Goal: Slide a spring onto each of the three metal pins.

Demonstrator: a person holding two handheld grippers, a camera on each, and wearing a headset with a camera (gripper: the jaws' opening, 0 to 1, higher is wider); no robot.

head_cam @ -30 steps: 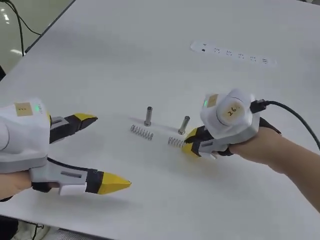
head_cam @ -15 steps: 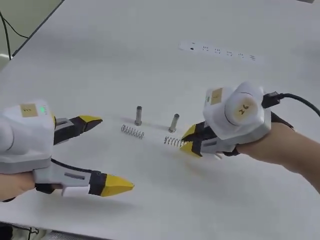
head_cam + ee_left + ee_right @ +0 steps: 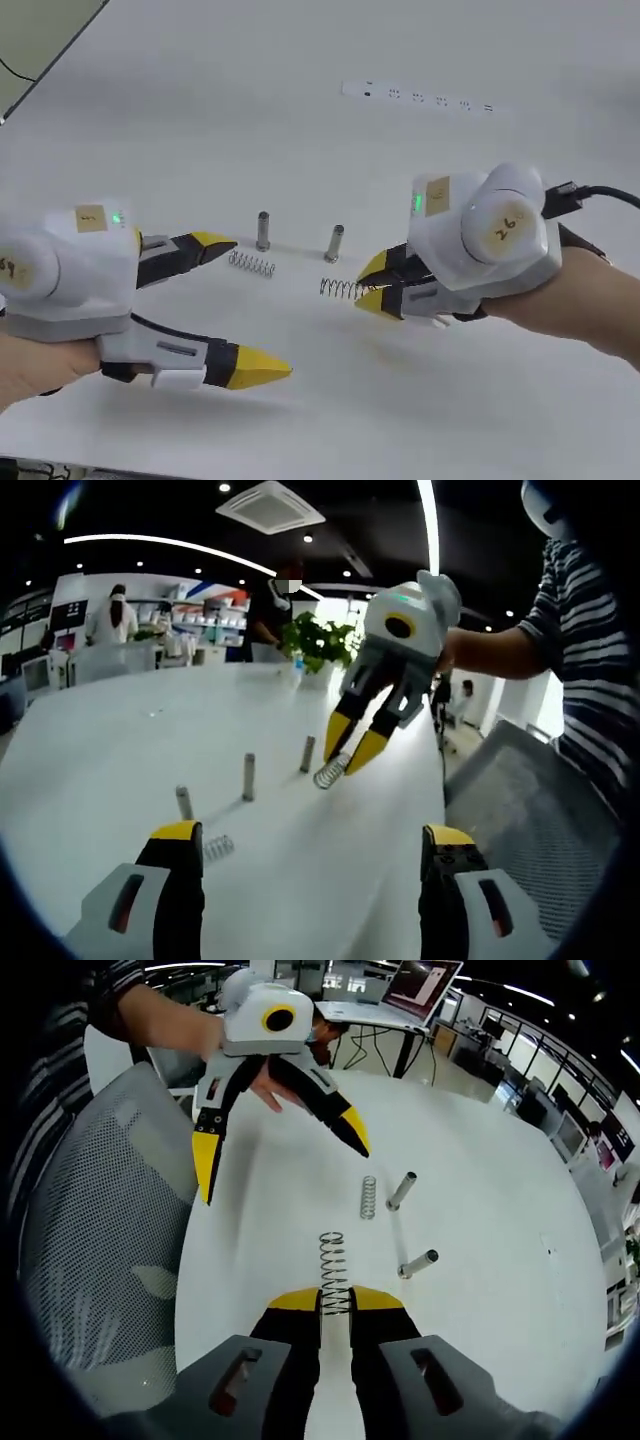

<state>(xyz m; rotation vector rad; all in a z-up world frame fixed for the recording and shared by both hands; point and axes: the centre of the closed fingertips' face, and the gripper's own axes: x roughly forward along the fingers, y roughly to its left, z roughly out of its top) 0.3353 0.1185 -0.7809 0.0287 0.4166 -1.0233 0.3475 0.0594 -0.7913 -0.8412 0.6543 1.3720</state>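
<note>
White bench [image 3: 420, 400]. Right tool [image 3: 368, 287]: clamped on end of spring [image 3: 338, 289], near upright pin [image 3: 335, 243]. Left tool [image 3: 252, 306]: jaws spread, empty. Second spring [image 3: 251, 264]: lying beside farther pin [image 3: 263, 230]. Recommended: align coil's free end over pin tip, then lower straight.

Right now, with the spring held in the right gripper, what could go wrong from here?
1. The right gripper pinches the spring by one end; its long free coil may bend or slip under pressure.
2. The nearest pin is slim and upright; an off-centre push might tip it.
3. The second spring lies loose by the open left gripper, which could knock it away.
</note>
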